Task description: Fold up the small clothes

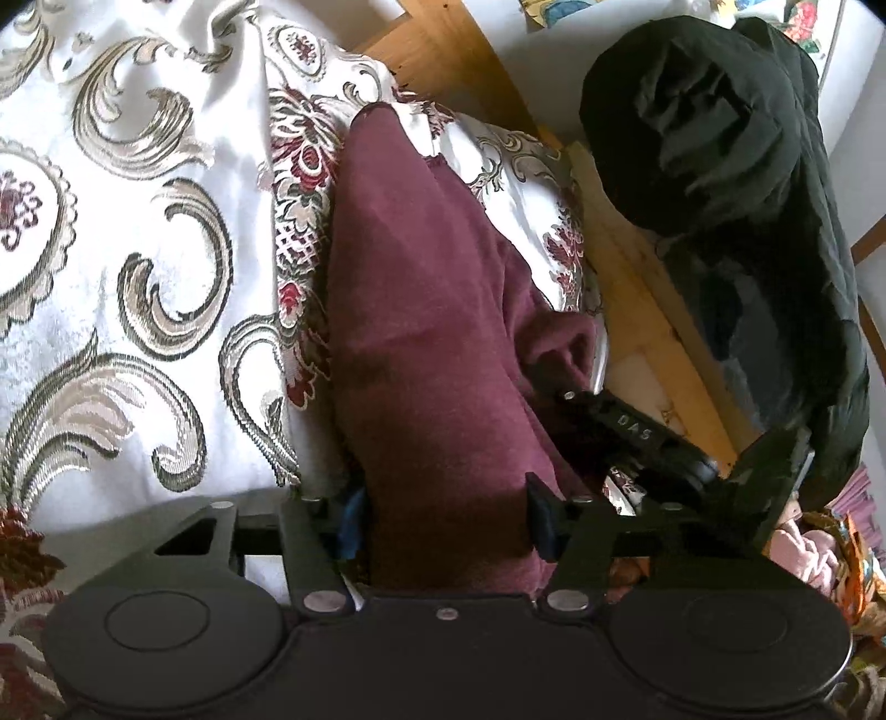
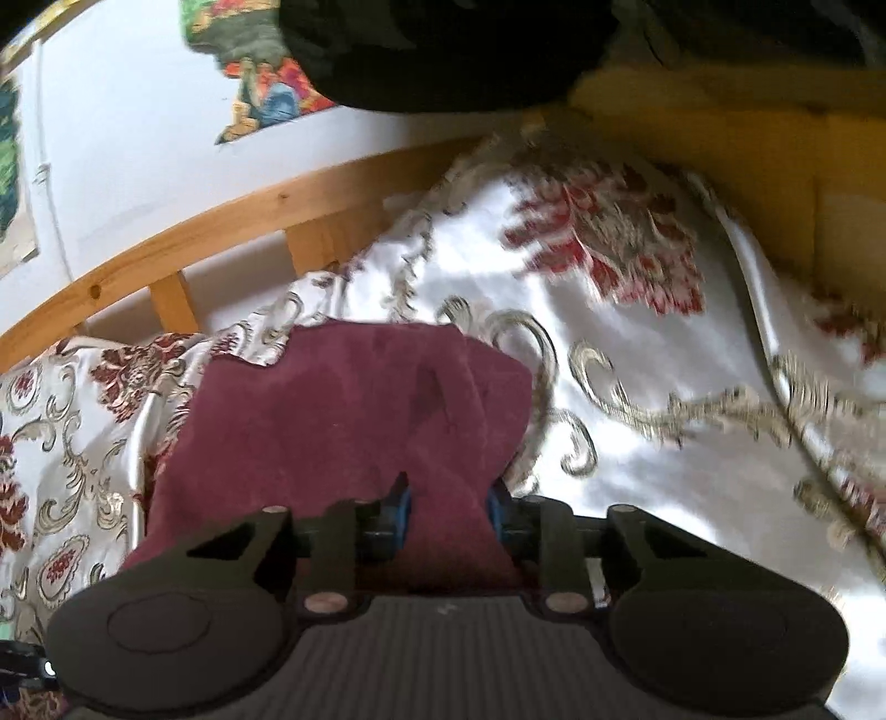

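While the maroon garment (image 1: 421,332) lies stretched across a bedspread (image 1: 138,221) of white satin with grey scrolls and red flowers, both tongs have hold of its near end. Seen from the left wrist, the left tongs (image 1: 443,520) straddle a thick bunch of the maroon cloth, which fills the whole gap between the two fingers and presses against both pads, so they pinch it in a half-wide stance. From there the garment runs straight ahead of the left tongs as a long, narrow band, ending in a rounded tip near the wooden bed frame (image 1: 443,50). Just to the right of the left tongs, the right tongs (image 1: 587,396) reach in from the side and bite into a fold of the same cloth.

Seen from the right wrist, the right tongs (image 2: 448,509) stand narrow, their blue pads squeezing a neck of maroon fabric (image 2: 354,410) between them. Ahead and to the left of them the cloth fans out broad and flat on the bedspread (image 2: 637,387). Beyond the garment runs the slatted wooden frame (image 2: 232,221), and a bulky black jacket (image 1: 747,194) hangs ahead and to the right of the left tongs.
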`<state>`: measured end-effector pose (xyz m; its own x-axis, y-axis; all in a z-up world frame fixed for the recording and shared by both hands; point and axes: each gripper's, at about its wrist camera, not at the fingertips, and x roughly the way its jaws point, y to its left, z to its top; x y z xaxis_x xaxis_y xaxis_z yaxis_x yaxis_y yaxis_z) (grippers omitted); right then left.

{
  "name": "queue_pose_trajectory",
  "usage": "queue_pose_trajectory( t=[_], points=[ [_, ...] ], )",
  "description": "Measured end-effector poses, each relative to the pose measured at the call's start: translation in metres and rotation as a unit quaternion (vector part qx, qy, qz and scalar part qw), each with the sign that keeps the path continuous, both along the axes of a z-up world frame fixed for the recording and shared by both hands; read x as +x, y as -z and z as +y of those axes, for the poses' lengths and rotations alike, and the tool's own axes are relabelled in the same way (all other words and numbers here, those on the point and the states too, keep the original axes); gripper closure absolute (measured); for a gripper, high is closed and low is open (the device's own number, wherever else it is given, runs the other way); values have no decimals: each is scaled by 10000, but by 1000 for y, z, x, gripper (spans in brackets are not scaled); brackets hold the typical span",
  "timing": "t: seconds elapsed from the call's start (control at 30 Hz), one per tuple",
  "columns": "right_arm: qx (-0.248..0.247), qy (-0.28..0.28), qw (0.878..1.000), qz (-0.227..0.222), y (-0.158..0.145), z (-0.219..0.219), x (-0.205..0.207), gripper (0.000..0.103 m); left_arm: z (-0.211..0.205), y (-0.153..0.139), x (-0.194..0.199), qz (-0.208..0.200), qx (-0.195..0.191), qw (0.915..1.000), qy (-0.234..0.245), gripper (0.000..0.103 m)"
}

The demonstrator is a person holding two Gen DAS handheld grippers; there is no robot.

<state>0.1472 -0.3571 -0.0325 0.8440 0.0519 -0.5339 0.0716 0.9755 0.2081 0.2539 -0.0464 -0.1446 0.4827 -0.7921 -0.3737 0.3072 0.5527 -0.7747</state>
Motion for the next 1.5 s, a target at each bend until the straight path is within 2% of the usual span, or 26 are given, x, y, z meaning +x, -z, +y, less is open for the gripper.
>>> queue_pose_trajectory(
  t=[0.23, 0.37, 0.5, 0.63, 0.73, 0.87, 1.0, 1.1, 1.27, 1.4, 1.5],
  points=[
    [-177, -334, 9975, -594, -39, 20, -11, 80, -2, -21, -5, -273, 178, 9995, -44, 50],
    [-414, -640, 9913, -1073, -65, 43, -17, 80, 4, -39, -9, -570, 92, 9981, -197, 51],
    [-534, -931, 9822, -1542, -90, 66, -13, 80, 17, -63, -12, -1019, 82, 9937, -469, 51],
    [-504, -1195, 9759, -1755, -105, 83, 6, 80, 36, -80, -12, -1385, 281, 9862, -863, 51],
    [-404, -1421, 9748, -1674, -107, 96, 32, 80, 57, -87, -7, -1453, 485, 9814, -1161, 51],
    [-322, -1675, 9748, -1437, -96, 114, 64, 80, 79, -87, -1, -1337, 710, 9778, -1447, 51],
    [-359, -1831, 9772, -1010, -70, 126, 89, 80, 93, -75, 7, -1032, 1002, 9766, -1597, 51],
    [-431, -1676, 9823, -711, -47, 126, 99, 80, 93, -60, 15, -670, 1128, 9785, -1593, 50],
    [-366, -1353, 9893, -415, -24, 105, 105, 78, 95, -42, 19, -428, 1064, 9797, -1643, 48],
    [-514, -1286, 9898, -331, -17, 101, 104, 71, 97, -35, 18, -279, 965, 9808, -1672, 46],
    [-698, -1211, 9897, -311, -16, 102, 106, 62, 97, -35, 18, -254, 976, 9807, -1675, 45]
  ],
)
